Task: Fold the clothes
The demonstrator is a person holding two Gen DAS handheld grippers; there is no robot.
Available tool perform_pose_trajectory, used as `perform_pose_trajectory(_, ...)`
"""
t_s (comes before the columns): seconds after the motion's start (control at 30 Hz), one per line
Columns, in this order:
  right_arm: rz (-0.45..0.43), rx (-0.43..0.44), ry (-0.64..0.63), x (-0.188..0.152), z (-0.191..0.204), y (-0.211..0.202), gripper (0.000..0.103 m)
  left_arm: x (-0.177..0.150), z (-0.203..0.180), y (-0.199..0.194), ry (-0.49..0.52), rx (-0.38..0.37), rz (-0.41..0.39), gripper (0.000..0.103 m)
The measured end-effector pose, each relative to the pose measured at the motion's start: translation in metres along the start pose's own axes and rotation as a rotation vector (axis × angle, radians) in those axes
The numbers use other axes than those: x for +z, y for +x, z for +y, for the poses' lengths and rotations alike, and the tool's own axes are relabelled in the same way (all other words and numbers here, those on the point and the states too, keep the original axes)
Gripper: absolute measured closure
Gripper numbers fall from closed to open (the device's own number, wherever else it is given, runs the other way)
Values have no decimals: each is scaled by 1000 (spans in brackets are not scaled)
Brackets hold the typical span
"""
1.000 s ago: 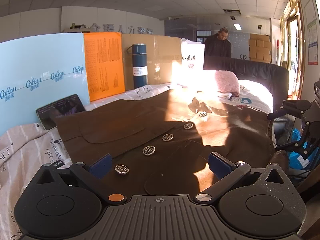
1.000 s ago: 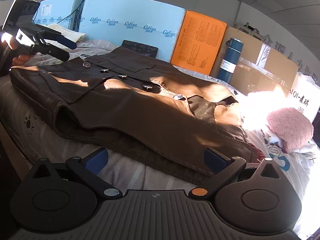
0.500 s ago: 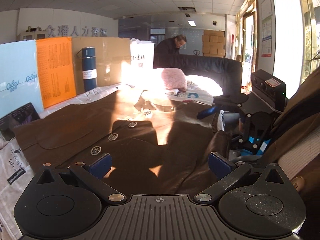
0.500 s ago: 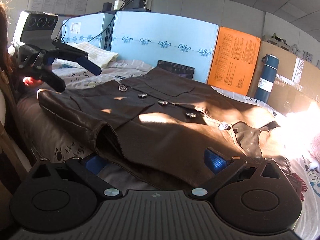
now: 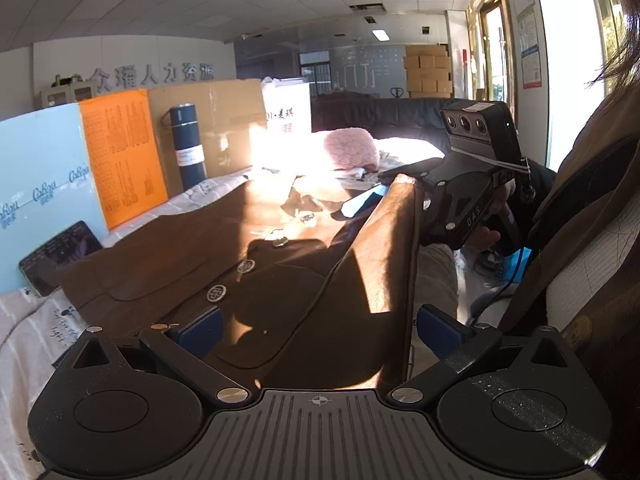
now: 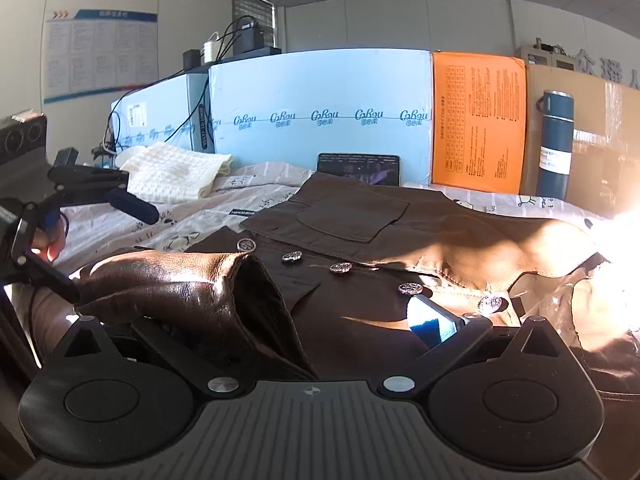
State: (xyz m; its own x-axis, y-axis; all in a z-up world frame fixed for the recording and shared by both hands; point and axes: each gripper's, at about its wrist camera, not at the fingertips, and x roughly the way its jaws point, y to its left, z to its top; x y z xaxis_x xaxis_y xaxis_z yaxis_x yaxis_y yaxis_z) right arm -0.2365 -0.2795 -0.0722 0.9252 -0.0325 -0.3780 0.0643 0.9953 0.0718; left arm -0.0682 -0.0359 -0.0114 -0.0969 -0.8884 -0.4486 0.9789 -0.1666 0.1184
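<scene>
L fingers [image 5: 316, 330] spread over jacket [image 5: 168, 264] | R fingers [image 6: 276, 320] spread, hem between | flask [image 6: 554, 144] behind

I am seeing a bed [image 6: 256, 192] with a printed sheet carrying a brown jacket [image 6: 400, 248], a cream waffle towel [image 6: 176, 174], a dark tablet [image 6: 359, 168], a blue flask [image 6: 556, 148] and a pink cushion [image 5: 351, 148].

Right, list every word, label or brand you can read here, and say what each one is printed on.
"CoRou", repeated in a row: light blue foam board.
"D A S": side of the right gripper's body.
"HMAOMEIR", roughly, small tag: printed bedsheet.
Large Chinese characters: back wall.
Chinese characters: white bag.
Too small to read: orange sheet, blue flask label, wall chart.
</scene>
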Motion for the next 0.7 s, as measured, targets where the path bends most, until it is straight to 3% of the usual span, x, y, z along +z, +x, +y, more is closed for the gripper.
perform_pose_trajectory(0.27,-39,7,95,24,-6,7,0,2,-7,6,98,28,-21,0)
perform_pose_trajectory(0.43,-43,29,66,27,-1,6,0,-4,-6,20,181,148,-34,3)
perform_pose_trajectory(0.47,-37,25,61,26,-1,6,0,-5,-1,21,166,144,-33,17)
perform_pose_trajectory(0.5,-30,21,57,25,-1,5,0,-5,4,23,138,121,-28,39)
perform_pose_trajectory(0.53,-16,21,40,22,1,5,0,-5,9,24,111,99,-22,49)
perform_pose_trajectory(0.57,-4,23,27,19,3,4,0,-6,13,26,84,76,-17,55)
perform_pose_trajectory(0.7,44,39,-55,3,14,-5,0,-8,13,30,95,29,-16,55)
